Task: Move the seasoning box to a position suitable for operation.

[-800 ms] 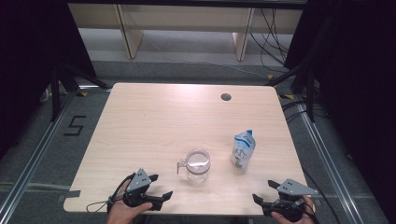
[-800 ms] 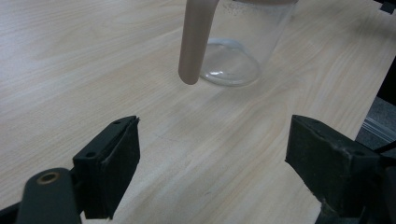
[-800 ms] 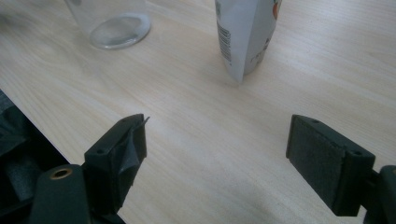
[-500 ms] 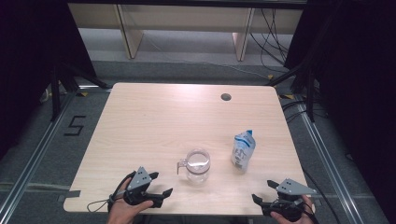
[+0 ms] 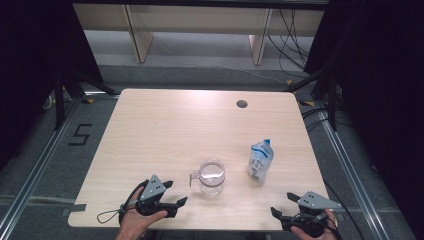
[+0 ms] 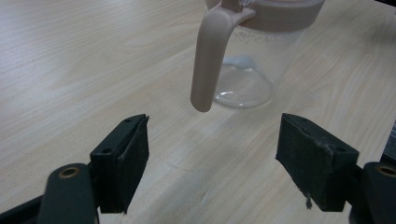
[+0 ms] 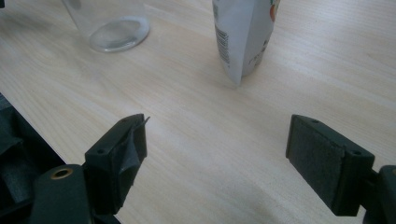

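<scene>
The clear jug (image 5: 211, 177) stands upright near the table's (image 5: 165, 130) front edge, a little left of centre, its beige handle (image 6: 208, 56) turned toward the person's left, which seems to be why the left gripper (image 5: 172, 194) lines up with it: in the left gripper view the handle hangs straight ahead between the two jaws, near but untouched. The white pouch (image 5: 260, 160) stands upright to the jug's right, apart from it, and the right gripper (image 5: 285, 204) faces it from the front right corner, well short of contact, as if each gripper has one thing assigned. Both grippers are spread wide and grip nothing; their pads hover just above bare wood. Judging by this, the approach is just starting.
</scene>
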